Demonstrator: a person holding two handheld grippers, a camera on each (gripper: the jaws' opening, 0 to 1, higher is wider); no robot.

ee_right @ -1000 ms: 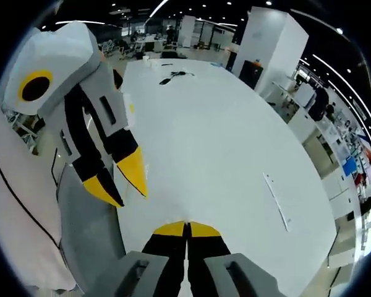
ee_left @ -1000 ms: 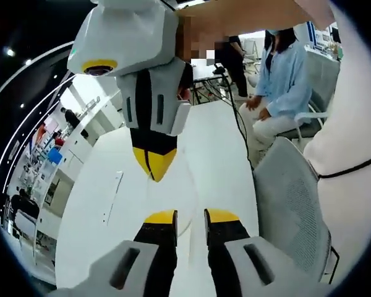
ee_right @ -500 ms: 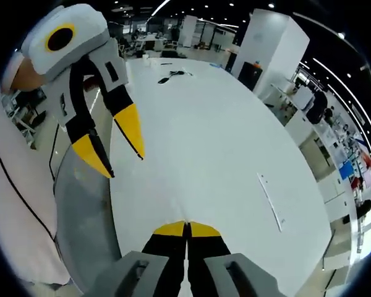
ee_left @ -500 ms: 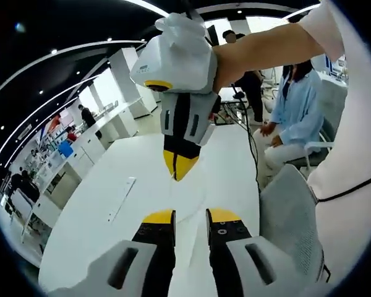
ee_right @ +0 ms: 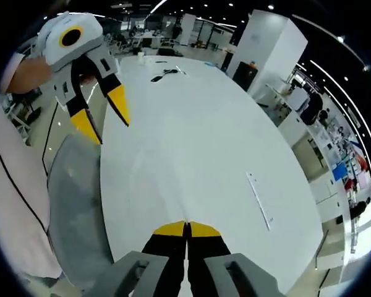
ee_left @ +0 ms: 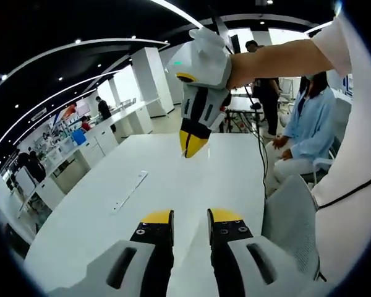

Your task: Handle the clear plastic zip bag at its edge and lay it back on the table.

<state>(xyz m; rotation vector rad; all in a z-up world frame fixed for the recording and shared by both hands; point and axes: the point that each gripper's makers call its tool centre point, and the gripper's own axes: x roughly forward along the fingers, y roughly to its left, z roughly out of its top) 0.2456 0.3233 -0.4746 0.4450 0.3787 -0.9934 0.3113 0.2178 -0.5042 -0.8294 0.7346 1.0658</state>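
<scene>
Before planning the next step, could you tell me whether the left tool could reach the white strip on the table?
Probably yes. The left tool is open and hovers above the table. The strip lies flat ahead to its left, with nothing standing between them.

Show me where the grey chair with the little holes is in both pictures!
Left gripper view: the grey mesh chair is at the lower right, against the right edge of the white table.
Right gripper view: the chair is at the lower left, against the table's left edge.
Shared landmark: the thin white strip lying on the table, left of centre in the left gripper view and right of centre in the right gripper view.
</scene>
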